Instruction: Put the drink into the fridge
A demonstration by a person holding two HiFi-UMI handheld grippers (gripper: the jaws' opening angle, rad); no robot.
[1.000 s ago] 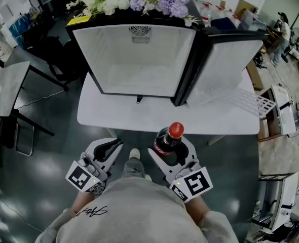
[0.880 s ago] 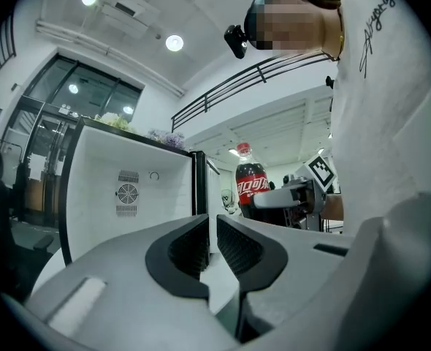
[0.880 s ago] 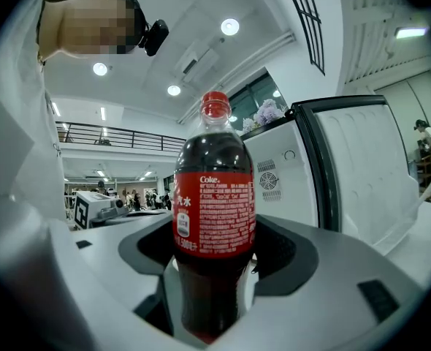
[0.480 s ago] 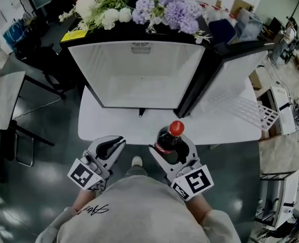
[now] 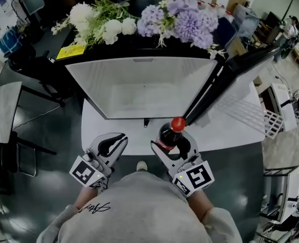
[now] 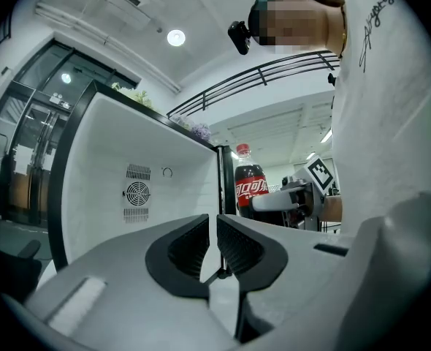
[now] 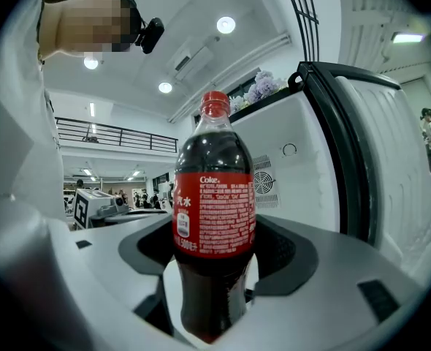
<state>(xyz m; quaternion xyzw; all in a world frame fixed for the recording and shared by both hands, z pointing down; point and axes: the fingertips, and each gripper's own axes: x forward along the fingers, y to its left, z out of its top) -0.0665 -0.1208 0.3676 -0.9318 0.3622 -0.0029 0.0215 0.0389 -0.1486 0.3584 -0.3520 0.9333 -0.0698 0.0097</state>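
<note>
Right gripper: our right gripper [image 5: 174,146] has its jaws clamped on the lower body of the cola bottle [image 5: 169,134], one curved pad on each side, so the bottle stands upright with its red cap on top.
Why that hold: we judge the low grip leaves the neck and cap free of the fridge's top edge and lets the base meet the floor first.
Where the drink is: in the air over the front edge of the white table [image 5: 109,128], just in front of the mini fridge [image 5: 139,82], not yet inside.
Fridge: it stands on the table with a bare white cavity. Its door [image 5: 216,91] is swung wide to our right, so the way in is clear.
Left gripper: our left gripper [image 5: 117,142] has its jaws drawn almost together with nothing between them. It hangs beside the right one, clear of the bottle, and we see no work for it until the door needs closing.
On top: the artificial flowers [image 5: 182,19] lie across the fridge roof, out of the way.
Next move: we reckon a level push forward, then a release once the base sits flat.
Risk: a tilt could tip the tall bottle.
</note>
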